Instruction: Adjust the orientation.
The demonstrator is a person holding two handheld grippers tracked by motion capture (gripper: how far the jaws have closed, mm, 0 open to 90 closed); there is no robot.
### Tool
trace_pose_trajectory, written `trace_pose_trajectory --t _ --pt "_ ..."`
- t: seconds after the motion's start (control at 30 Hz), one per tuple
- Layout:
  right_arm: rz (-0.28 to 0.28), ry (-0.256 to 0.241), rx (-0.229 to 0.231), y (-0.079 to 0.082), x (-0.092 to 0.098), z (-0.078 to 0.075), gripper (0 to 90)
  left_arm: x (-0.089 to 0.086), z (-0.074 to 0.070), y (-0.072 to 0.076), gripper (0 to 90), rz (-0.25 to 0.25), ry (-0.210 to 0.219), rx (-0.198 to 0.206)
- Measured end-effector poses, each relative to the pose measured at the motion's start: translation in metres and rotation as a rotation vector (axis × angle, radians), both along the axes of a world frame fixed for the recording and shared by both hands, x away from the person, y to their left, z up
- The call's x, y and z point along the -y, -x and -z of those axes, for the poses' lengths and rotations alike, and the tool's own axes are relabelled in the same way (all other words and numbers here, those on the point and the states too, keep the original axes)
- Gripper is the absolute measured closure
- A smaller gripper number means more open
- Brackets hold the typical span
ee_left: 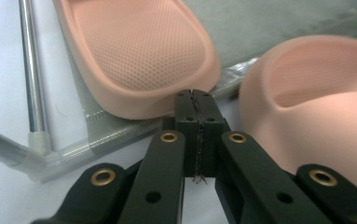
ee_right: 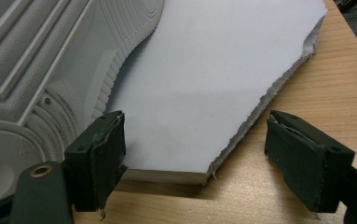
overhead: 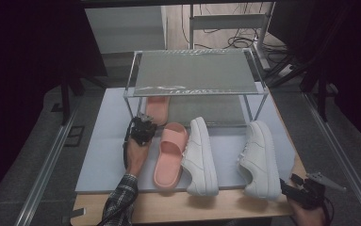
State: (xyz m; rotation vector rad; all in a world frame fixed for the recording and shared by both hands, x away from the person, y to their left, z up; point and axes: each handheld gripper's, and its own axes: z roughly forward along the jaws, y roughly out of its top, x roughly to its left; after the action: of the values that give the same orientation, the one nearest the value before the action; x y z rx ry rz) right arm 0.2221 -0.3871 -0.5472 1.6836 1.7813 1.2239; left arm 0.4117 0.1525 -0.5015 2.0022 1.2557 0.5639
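High view: the left tool (overhead: 143,126), jaws pressed together on nothing, is seen at the heel of the pink foam slide (overhead: 157,108) lying under the clear-topped metal rack (overhead: 194,70). A straight, gentle push is advised. The right tool (ee_right: 192,144) is held wide open, empty, beside the white sneaker (overhead: 260,157).

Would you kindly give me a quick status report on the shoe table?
Left hand-held gripper shut, empty, at heel of pink slipper under rack. Right hand-held gripper open, beside right white sneaker. Second pink slipper close alongside.
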Motion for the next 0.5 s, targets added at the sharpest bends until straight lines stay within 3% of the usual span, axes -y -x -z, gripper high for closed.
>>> trace_pose_trajectory --t 0.5 --pt "0.001 -0.002 0.000 0.000 0.000 0.000 20.5 -0.018 -0.021 0.050 89.8 0.095 0.059 0.012"
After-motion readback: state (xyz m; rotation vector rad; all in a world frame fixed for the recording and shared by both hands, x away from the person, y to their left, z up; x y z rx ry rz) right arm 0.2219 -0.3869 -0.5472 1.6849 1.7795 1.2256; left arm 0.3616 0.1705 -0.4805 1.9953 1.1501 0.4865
